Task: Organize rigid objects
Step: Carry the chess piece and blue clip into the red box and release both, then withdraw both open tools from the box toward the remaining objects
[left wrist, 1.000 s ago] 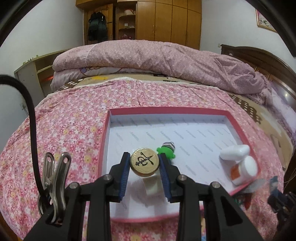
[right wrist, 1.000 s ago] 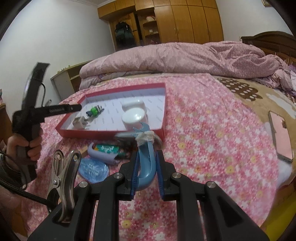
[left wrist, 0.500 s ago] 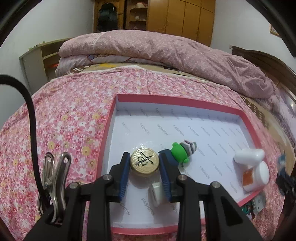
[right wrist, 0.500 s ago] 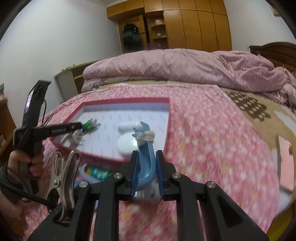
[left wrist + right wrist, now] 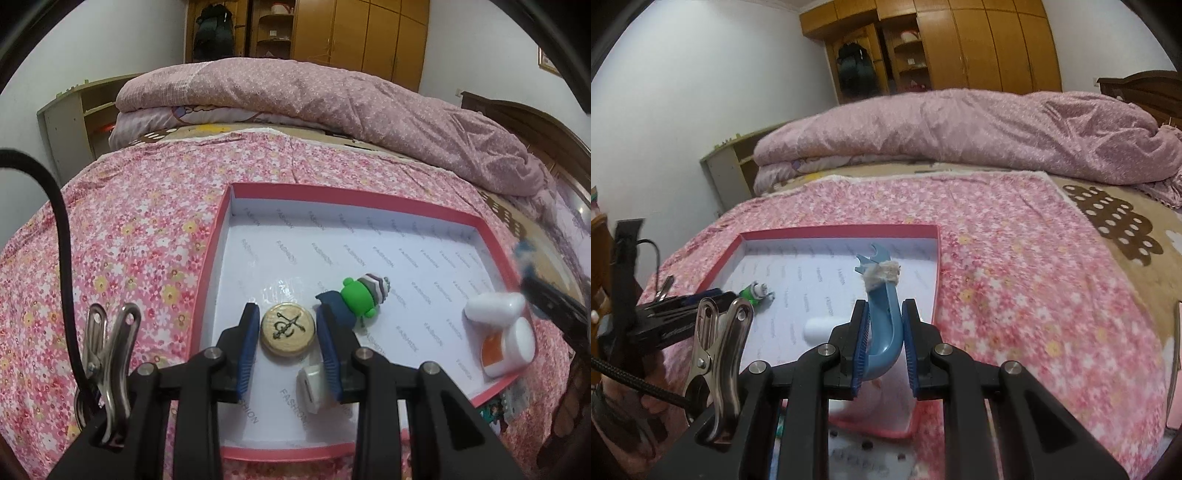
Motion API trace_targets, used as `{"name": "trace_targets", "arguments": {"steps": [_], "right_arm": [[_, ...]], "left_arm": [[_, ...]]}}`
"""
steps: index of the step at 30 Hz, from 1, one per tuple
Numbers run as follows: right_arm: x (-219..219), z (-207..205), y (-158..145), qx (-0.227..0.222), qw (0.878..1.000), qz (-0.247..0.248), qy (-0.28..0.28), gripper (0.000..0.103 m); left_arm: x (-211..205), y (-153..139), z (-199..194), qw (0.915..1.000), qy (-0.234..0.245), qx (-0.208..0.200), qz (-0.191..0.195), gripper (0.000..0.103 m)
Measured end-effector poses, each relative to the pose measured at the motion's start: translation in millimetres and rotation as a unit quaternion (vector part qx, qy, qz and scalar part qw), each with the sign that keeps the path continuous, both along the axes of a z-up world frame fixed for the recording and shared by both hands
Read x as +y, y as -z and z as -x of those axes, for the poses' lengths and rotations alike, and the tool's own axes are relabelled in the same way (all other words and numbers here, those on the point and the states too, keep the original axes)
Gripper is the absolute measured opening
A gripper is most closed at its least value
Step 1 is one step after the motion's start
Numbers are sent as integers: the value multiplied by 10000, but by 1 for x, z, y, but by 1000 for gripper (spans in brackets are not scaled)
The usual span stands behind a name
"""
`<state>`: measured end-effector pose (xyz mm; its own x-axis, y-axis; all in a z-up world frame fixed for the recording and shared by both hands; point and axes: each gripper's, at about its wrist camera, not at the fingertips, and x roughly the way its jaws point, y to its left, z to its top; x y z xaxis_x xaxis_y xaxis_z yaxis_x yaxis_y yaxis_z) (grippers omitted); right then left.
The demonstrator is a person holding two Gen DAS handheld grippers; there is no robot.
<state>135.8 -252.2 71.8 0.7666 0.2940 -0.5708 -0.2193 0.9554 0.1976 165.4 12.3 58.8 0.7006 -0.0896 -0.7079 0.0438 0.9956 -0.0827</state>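
Four things already lie in the shallow pink-rimmed cardboard box (image 5: 388, 206) on the bed: one green toy figure with a striped cap (image 5: 364, 293), one small white plug-like block (image 5: 310, 384) and two white plastic containers (image 5: 508, 338). The left hand-held gripper (image 5: 287, 332) straddles a round wooden chess disc (image 5: 287, 328) low over the box floor; whether it is pinched or freed, I cannot tell. The right hand-held gripper (image 5: 884, 343) grips one curved blue plastic tool (image 5: 882, 314) above the box, yet to be placed.

Wooden disc (image 5: 287, 328) lying flat in red-rimmed box (image 5: 354, 201); green figure (image 5: 360, 295) lying nearby; blue curved piece (image 5: 882, 310) hanging above box.
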Motion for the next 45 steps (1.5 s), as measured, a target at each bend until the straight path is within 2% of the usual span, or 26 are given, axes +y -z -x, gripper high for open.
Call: {"name": "trace_targets", "arguments": {"steps": [7, 15, 17, 19, 20, 25, 33, 45], "right_arm": [[5, -23, 9, 221, 9997, -70, 58, 19], [4, -29, 15, 330, 9993, -145, 54, 19], [6, -26, 14, 251, 9996, -96, 45, 22], [8, -24, 12, 181, 9998, -40, 49, 30], [8, -23, 12, 147, 9999, -40, 43, 31], [9, -15, 5, 44, 10000, -55, 21, 39], [4, 4, -2, -18, 9999, 0, 101, 49], [1, 46, -5, 84, 9999, -12, 75, 49]], "left_arm": [[0, 2, 1, 9999, -27, -19, -140, 33], [-5, 4, 1, 9991, -80, -60, -411, 35], [-7, 4, 1, 9991, -52, -56, -422, 41], [-10, 4, 2, 9990, 10, -41, -444, 47], [-11, 3, 3, 9988, 10, -64, -479, 49], [-10, -7, 10, 9981, -95, -198, -582, 55], [1, -26, 24, 9986, -217, -283, -392, 57], [6, -32, 58, 9990, -209, -194, -334, 57]]}}
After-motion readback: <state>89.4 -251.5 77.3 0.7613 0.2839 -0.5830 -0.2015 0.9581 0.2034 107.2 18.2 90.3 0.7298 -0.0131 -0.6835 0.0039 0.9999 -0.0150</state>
